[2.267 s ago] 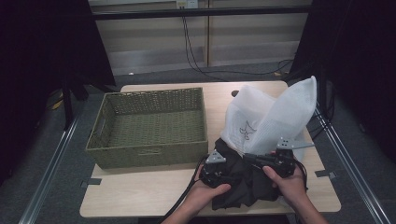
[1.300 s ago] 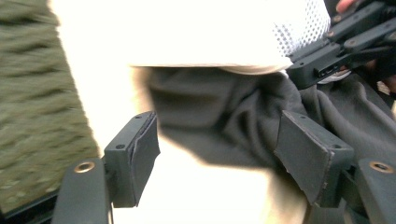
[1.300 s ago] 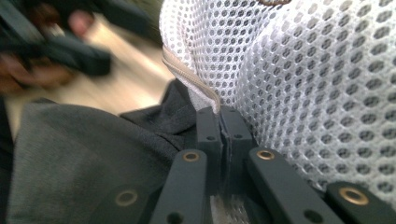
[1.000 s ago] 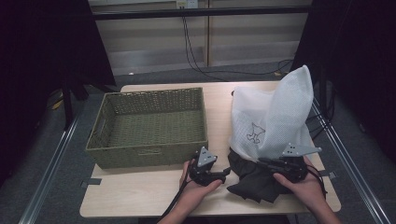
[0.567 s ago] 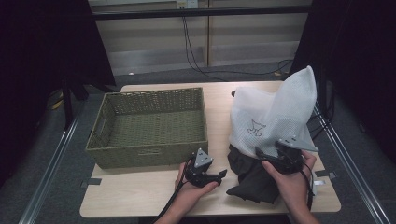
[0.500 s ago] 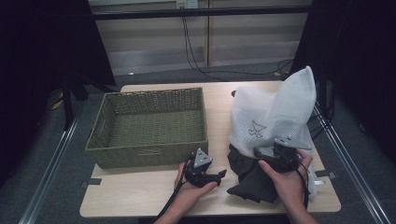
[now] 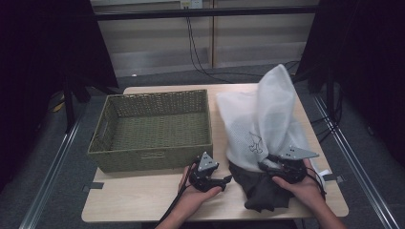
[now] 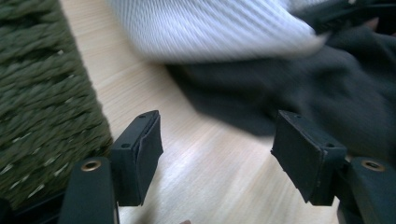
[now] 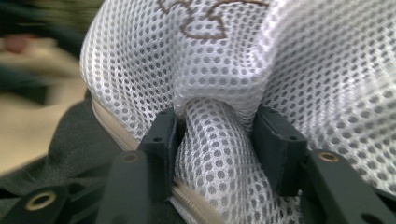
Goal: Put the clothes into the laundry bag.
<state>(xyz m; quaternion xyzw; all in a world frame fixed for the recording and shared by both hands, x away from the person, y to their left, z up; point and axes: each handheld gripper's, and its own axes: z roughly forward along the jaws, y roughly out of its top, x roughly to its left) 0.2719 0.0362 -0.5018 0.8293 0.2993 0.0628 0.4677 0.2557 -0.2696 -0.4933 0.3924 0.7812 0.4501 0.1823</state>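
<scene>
A white mesh bag (image 7: 267, 119) stands on the right half of the table, and a dark garment (image 7: 262, 193) spills out of its near end. My right gripper (image 7: 265, 165) is at the bag's lower edge. In the right gripper view its jaws (image 9: 217, 126) have just been closing and now pinch a bunched fold of the mesh bag (image 9: 303, 70), beside a beige zipper, above the dark garment (image 9: 74, 140). My left gripper (image 7: 225, 180) rests low over the table, open with nothing between its jaws (image 8: 217, 140). It points at the dark garment (image 8: 327, 84) and the mesh bag (image 8: 210, 28).
A green woven basket (image 7: 150, 157) sits on the left half of the wooden table (image 7: 143, 200), its wall (image 8: 37, 93) close to my left gripper. Bare tabletop (image 8: 210, 177) lies between the basket and the garment. Black cables hang behind the table.
My right gripper moved from the garment's right side up to the bag's lower edge and closed on a mesh fold. The bag's peak shifted. The left gripper stayed put.
</scene>
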